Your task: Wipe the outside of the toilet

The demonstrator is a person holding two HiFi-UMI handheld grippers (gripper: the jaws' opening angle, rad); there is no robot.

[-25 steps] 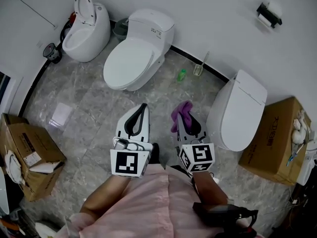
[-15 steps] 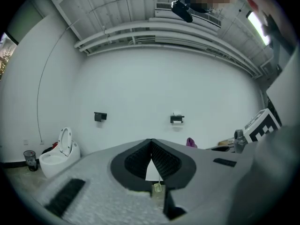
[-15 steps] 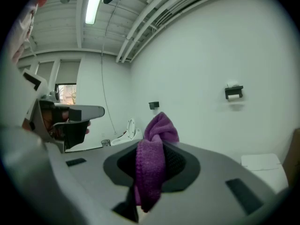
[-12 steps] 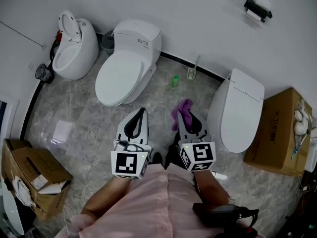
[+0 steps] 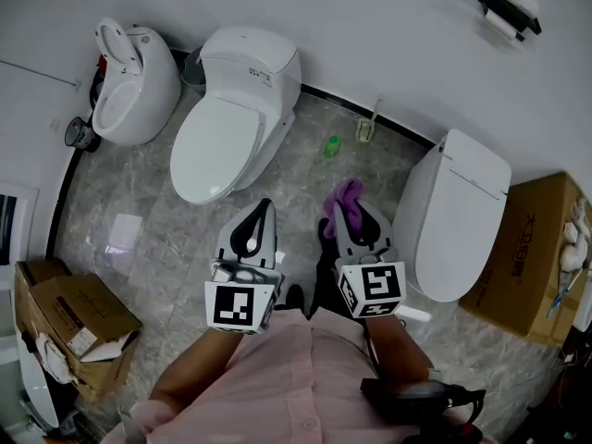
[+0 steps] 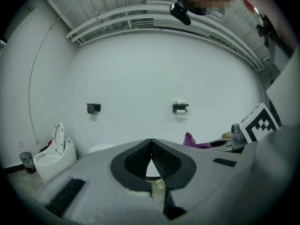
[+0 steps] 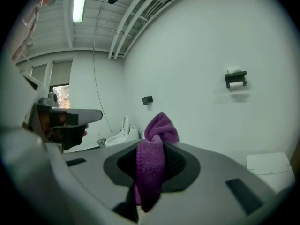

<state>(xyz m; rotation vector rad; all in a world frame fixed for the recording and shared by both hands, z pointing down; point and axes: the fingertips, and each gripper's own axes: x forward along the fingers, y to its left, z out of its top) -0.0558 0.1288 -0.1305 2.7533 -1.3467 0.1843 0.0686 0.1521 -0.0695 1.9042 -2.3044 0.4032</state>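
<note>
Three fixtures are ranged along the floor's wall edge: left toilet, middle toilet, right toilet, none touched. A purple cloth is clamped in the right gripper, judged readied for wiping; the left gripper is held closed on nothing.

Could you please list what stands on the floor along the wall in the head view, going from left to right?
open-lid toilet → closed toilet → green bottle → toilet brush → third toilet → cardboard box
</note>
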